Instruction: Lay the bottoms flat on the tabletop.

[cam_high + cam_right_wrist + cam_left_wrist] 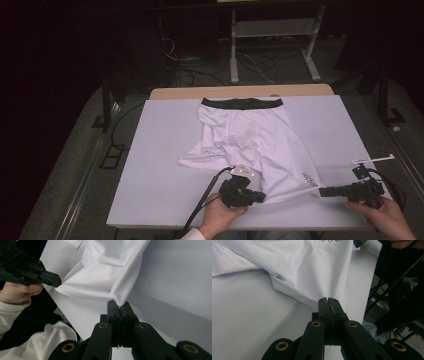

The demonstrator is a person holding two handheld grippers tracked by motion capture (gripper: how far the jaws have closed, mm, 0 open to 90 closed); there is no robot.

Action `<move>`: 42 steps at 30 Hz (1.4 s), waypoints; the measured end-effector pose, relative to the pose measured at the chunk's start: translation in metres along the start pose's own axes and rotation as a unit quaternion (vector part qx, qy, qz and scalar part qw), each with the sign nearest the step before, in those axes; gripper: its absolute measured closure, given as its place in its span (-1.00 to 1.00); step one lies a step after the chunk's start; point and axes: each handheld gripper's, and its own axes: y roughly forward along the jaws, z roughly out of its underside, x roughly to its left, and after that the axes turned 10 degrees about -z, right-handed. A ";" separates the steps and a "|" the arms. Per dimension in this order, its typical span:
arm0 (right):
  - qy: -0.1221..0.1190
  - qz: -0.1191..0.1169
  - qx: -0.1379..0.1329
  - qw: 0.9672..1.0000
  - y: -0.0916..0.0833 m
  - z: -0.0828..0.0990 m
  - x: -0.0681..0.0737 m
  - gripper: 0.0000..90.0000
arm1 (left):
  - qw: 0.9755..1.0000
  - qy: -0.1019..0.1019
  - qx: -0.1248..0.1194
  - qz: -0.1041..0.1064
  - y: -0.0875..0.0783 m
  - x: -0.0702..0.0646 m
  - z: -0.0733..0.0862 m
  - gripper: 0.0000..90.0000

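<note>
White stretchy shorts (250,145) w/ a dark waistband (242,103) lie on the counter (150,165), waistband at the far edge, legs toward the person. One leg is spread out to the left, still rumpled; the other runs to the near right corner.

Left gripper (261,196) sits at the near hem of that right leg. In the left gripper view (328,300) its fingers are pressed together w/ the hem edge pinched between them. Right gripper (322,191) is at the outer corner of the same hem, near the printed logo; the right gripper view (117,302) shows its fingers closed tight on a bunched bit of fabric. The cloth is pulled taut btwn the two grips.

Progress, as I judge it: early. Both hem corners of one leg are caught, so the grab is done. No fold made yet – the shorts are still open, full length, wrinkles around the crotch and left leg. Left to do: prob. carry this leg over or up toward the waistband, flatten, then finish folding. Both grips look secure, though thin.
</note>
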 end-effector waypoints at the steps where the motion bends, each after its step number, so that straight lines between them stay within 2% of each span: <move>1: 0.003 -0.001 0.003 1.000 0.000 0.001 -0.001 0.94 | 1.000 -0.002 -0.003 0.000 -0.001 -0.001 0.001 0.98; 4: 0.009 -0.004 0.007 1.000 0.000 0.002 -0.002 0.94 | 1.000 -0.005 -0.013 -0.004 -0.004 -0.003 0.004 0.99; 11: 0.010 -0.010 0.012 1.000 -0.001 0.002 -0.001 0.94 | 0.999 0.007 -0.037 0.003 -0.013 -0.019 0.010 0.99; 15: 0.011 -0.013 0.012 1.000 -0.004 0.004 -0.001 0.94 | 0.999 0.013 -0.028 0.013 -0.007 -0.027 0.016 0.98; 20: 0.018 -0.016 0.025 0.999 -0.005 0.011 -0.003 0.94 | 1.000 0.004 -0.024 0.018 -0.004 -0.028 0.024 0.98; 23: 0.021 -0.016 0.032 0.999 -0.005 0.013 -0.004 0.94 | 0.999 -0.008 -0.029 0.020 -0.005 -0.027 0.028 0.98; 27: 0.022 -0.018 0.040 0.999 -0.004 0.013 -0.003 0.94 | 0.999 -0.025 -0.016 0.032 0.001 -0.028 0.034 0.98; 32: 0.036 -0.015 0.050 0.998 -0.004 0.015 -0.005 0.94 | 0.999 -0.018 -0.005 0.042 0.008 -0.034 0.035 0.98; 36: 0.048 -0.019 0.056 0.997 -0.006 0.017 -0.005 0.94 | 0.999 -0.021 -0.005 0.047 0.006 -0.033 0.033 0.97; 42: 0.053 -0.021 0.069 0.996 -0.005 0.018 -0.004 0.92 | 0.998 -0.020 0.001 0.052 0.004 -0.031 0.035 0.90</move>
